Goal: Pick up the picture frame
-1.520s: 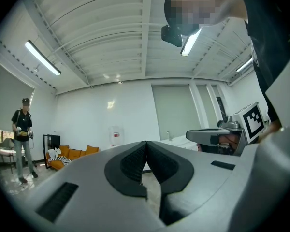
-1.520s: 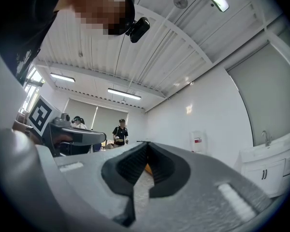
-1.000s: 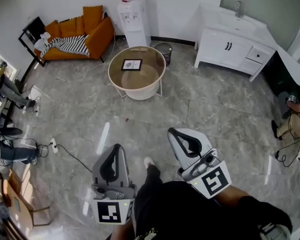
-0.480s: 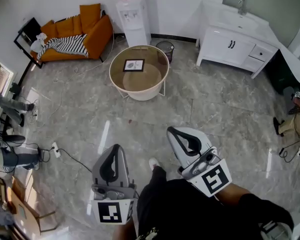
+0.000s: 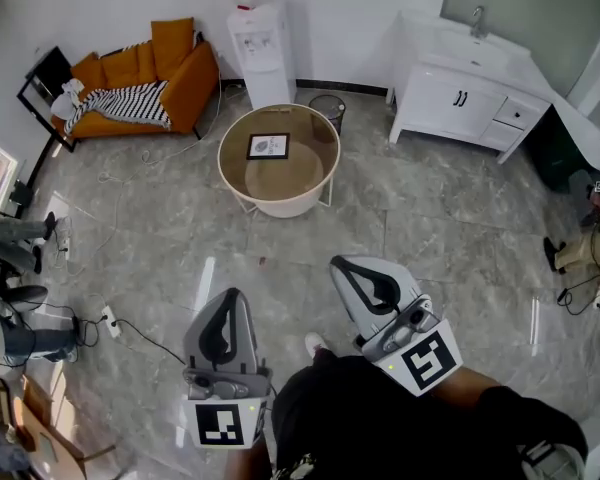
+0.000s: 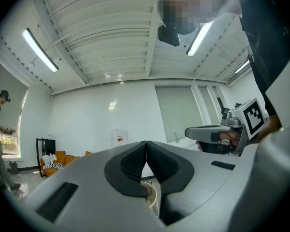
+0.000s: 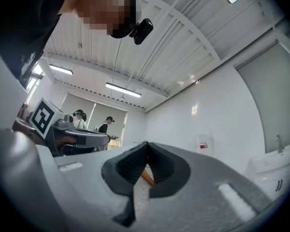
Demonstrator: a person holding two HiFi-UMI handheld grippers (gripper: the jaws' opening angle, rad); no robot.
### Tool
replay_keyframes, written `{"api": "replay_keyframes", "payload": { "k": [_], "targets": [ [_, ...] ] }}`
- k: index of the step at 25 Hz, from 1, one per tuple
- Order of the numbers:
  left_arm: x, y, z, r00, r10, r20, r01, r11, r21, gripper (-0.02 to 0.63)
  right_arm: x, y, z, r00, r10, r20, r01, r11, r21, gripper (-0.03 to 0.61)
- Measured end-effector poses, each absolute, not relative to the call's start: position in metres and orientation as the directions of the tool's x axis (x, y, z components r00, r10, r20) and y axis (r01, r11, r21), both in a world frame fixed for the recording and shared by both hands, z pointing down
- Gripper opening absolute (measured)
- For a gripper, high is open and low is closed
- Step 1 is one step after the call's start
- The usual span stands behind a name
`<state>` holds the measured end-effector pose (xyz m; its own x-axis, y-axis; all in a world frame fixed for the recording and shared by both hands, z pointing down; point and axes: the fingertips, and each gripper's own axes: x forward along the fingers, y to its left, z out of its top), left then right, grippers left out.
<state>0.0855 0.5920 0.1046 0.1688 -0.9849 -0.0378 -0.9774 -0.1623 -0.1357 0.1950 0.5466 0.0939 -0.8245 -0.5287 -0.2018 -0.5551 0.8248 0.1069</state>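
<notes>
**Item:** picture frame (image 5: 268,146): dark border, pale picture inside, rectangular

**Location:** lying flat and face up on the round desk (image 5: 280,180), on the far half of its top and a little left of centre. The desk stands on the marble floor (image 5: 160,238), with a water dispenser (image 5: 260,48) behind it, an orange sofa (image 5: 145,68) to the far left, a waste bin (image 5: 327,111) just beside its far right rim and a white sink cabinet (image 5: 460,98) to the right.

**Orientation:** long axis runs roughly left to right across the head view, very slightly tilted. The short sides face the sofa and the cabinet, and one long side faces the person.

**Left claw** (image 5: 229,300): closed, pads meeting, nothing between them. It is held in front of the body, pointing toward the desk.

**Right claw** (image 5: 343,265): closed and empty likewise. It sits beside the left one, angled a little upward.

**Step in hand:** approach, by my reading. Both claws are well apart from the desk, with bare floor between, and the frame is untouched.

**Next move calls for:**
- closing the gap to the desk
- opening the jaws before reaching in
- dropping a claw low enough to take an edge

Because the frame lies flat, a pad must slip under the border, probably at the near long side. The second claw could steady the far edge so the frame does not slide
</notes>
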Motion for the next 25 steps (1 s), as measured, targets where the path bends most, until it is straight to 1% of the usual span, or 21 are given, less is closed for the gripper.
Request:
{"api": "replay_keyframes", "payload": {
  "k": [2, 5, 14, 20, 25],
  "targets": [
    [0.072, 0.586, 0.105, 0.174, -0.984, -0.047, -0.975, -0.165, -0.146, 0.013, 0.183, 0.542, 0.095, -0.822, -0.533, -0.202, -0.560, 0.821, 0.109, -0.003],
    [0.054, 0.578, 0.104, 0.193, -0.976, -0.098, -0.966, -0.171, -0.196, 0.012, 0.169, 0.535, 0.100, -0.819, -0.538, -0.201, -0.565, 0.818, 0.113, -0.003],
    [0.025, 0.566, 0.116, 0.205, -0.975, -0.082, -0.967, -0.189, -0.173, 0.014, 0.148, 0.525, 0.106, -0.803, -0.563, -0.196, -0.590, 0.797, 0.125, -0.003],
    [0.030, 0.565, 0.119, 0.245, -0.964, -0.101, -0.958, -0.225, -0.178, 0.012, 0.156, 0.526, 0.113, -0.779, -0.601, -0.178, -0.623, 0.773, 0.119, -0.003],
    [0.019, 0.572, 0.129, 0.227, -0.970, -0.086, -0.965, -0.212, -0.156, 0.014, 0.149, 0.536, 0.118, -0.782, -0.602, -0.162, -0.622, 0.770, 0.140, -0.003]
  ]
}}
